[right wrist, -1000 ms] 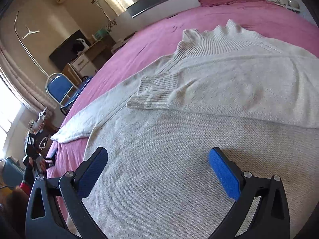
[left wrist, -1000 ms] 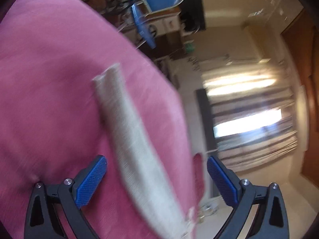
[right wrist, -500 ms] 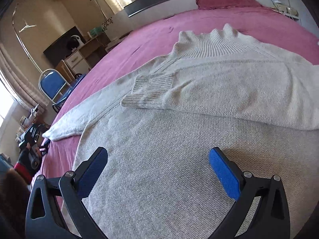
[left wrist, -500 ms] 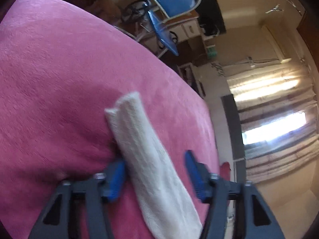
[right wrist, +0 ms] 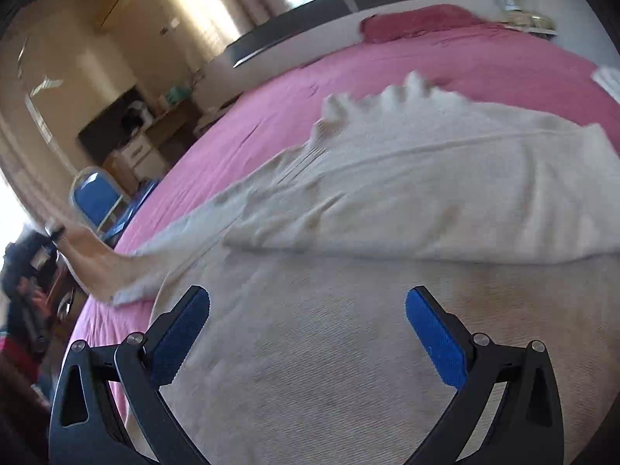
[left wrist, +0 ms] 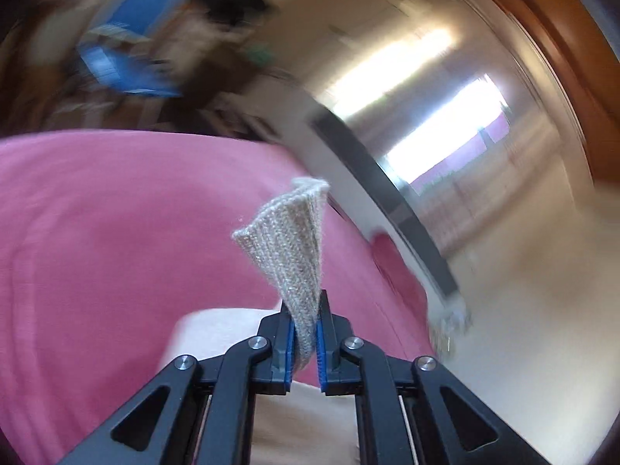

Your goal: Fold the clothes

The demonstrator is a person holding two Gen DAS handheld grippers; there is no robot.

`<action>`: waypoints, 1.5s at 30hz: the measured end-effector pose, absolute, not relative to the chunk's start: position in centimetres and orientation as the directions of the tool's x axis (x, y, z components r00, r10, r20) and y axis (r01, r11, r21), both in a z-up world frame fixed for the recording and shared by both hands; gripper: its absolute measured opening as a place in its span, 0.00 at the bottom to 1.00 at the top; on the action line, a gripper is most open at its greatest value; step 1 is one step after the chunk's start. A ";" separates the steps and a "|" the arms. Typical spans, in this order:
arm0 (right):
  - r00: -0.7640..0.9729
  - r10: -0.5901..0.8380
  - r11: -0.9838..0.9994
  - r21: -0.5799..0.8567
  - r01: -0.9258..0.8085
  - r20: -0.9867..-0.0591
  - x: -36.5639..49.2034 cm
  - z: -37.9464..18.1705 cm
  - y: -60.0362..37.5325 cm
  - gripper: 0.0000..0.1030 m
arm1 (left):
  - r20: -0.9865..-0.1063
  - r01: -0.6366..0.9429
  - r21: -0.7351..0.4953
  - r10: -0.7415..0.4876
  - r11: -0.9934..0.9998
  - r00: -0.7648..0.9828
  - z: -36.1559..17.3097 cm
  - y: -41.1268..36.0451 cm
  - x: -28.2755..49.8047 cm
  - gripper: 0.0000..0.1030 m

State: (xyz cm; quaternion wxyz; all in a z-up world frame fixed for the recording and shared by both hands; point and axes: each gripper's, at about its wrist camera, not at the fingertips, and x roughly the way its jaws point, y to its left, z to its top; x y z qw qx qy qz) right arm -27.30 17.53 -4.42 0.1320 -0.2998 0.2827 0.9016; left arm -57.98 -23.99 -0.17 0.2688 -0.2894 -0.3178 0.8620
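A cream knitted sweater lies spread on a pink bed, its ribbed collar at the far end and one sleeve folded across the chest. My left gripper is shut on the ribbed cuff of the other sleeve and holds it lifted above the bed. That sleeve stretches off the sweater's left side in the right wrist view. My right gripper is open and empty, hovering over the sweater's lower body.
A blue chair and a desk with a dark screen stand left of the bed. A grey headboard and a pink pillow are at the far end. Curtained windows are bright.
My left gripper closed on the sleeve cuff and lifted it off the bed. In the right wrist view the sleeve has been pulled up and the camera has shifted slightly.
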 end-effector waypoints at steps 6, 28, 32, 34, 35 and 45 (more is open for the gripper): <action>-0.795 0.205 -0.758 0.421 -0.498 -0.572 -24.5 -3.9 20.9 1.00 | -0.369 -0.495 -0.618 0.781 -0.611 -0.504 3.3 -1.2 -55.7 0.07; -0.721 0.490 -0.344 0.652 -0.676 -0.489 -8.7 -3.5 34.8 1.00 | -0.809 -0.774 -0.095 0.502 -0.626 -0.307 -7.2 28.4 -40.1 0.29; -0.716 0.501 -0.327 0.660 -0.677 -0.486 -7.9 -3.3 35.5 1.00 | -0.739 -0.875 0.000 0.590 -0.484 -0.325 -6.4 26.3 -36.3 0.41; -0.719 0.496 -0.326 0.664 -0.673 -0.486 -7.9 -3.3 35.6 1.00 | -0.681 -0.891 -0.001 0.653 -0.454 -0.332 -4.3 24.2 -35.5 0.42; -0.721 0.491 -0.335 0.658 -0.674 -0.489 -8.2 -3.3 35.5 1.00 | -0.648 -0.893 -0.022 0.687 -0.449 -0.329 -3.1 22.7 -35.6 0.42; -0.786 0.292 -0.589 0.545 -0.596 -0.545 -18.5 0.0 33.5 1.00 | -0.729 -0.614 -0.106 0.481 -0.782 -0.487 -7.8 7.0 -47.6 0.55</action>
